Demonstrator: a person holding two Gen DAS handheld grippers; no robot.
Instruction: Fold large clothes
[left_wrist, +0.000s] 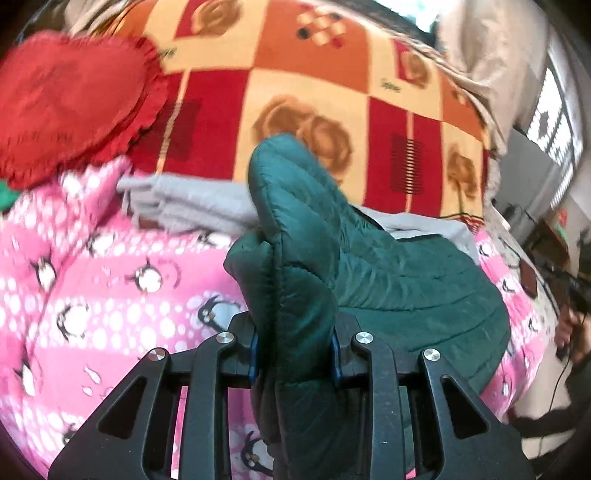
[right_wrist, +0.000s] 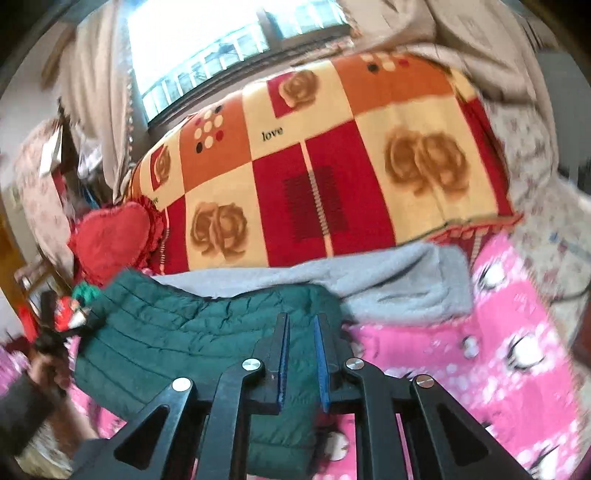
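A dark green quilted jacket lies on a pink penguin-print blanket. My left gripper is shut on a thick fold of the jacket and holds it up off the blanket. In the right wrist view the jacket lies spread at the lower left. My right gripper hovers over the jacket's right edge, its blue-padded jaws a narrow gap apart with nothing between them. A grey fleece garment lies under and behind the jacket.
A folded red, orange and cream rose-pattern blanket is stacked behind. A red heart-shaped cushion sits at the left. The window and beige curtains are beyond. The pink blanket extends right.
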